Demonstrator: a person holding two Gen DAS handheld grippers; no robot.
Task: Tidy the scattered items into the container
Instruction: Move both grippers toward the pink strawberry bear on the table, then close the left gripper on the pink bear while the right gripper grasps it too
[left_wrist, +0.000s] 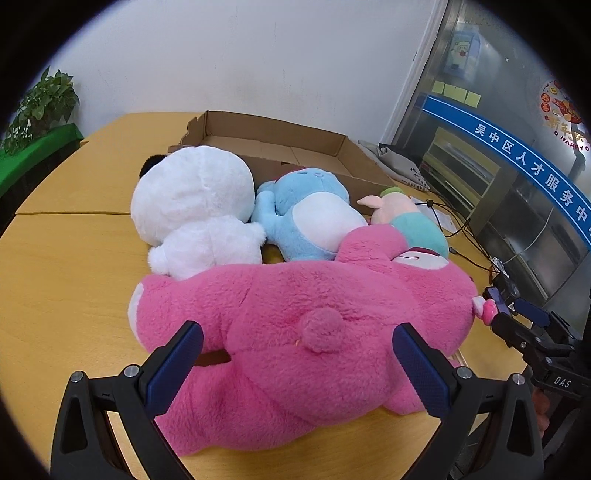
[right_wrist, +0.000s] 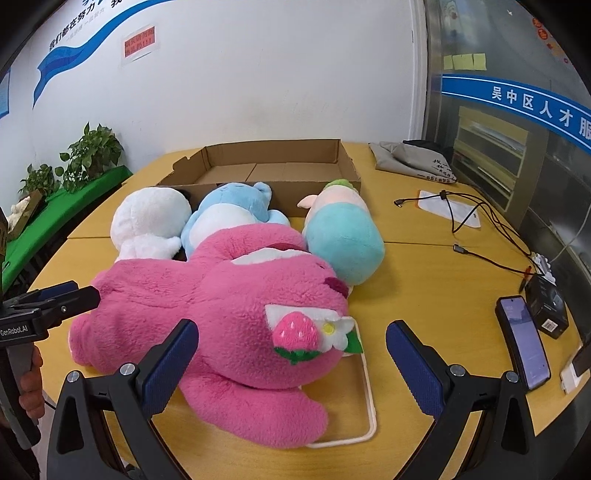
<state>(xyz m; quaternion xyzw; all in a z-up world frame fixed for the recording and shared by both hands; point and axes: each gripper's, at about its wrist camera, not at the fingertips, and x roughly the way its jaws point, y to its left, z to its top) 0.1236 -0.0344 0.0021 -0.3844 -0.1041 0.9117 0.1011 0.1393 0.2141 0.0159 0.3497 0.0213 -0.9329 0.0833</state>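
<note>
Both hand-held grippers, left (left_wrist: 297, 360) and right (right_wrist: 291, 356), are gaping apart around the pink plush (right_wrist: 221, 306) lying near the bench's (right_wrist: 424, 280) front edge; beyond it three smaller plushies are resting against the empty cardboard box (right_wrist: 273, 166).

A dark upright smartphone (right_wrist: 524, 347), tangled black cables (right_wrist: 480, 221), a folded grey cloth bag (right_wrist: 410, 158) and green leafy potted plants (right_wrist: 92, 155) sit around the yellow wooden table (right_wrist: 424, 280).

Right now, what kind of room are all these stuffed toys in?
Probably an office or a service centre, not a home. A glass partition with a blue banner and yellow sticky notes, a slogan on the wall, and a big wooden table suggest it.
</note>
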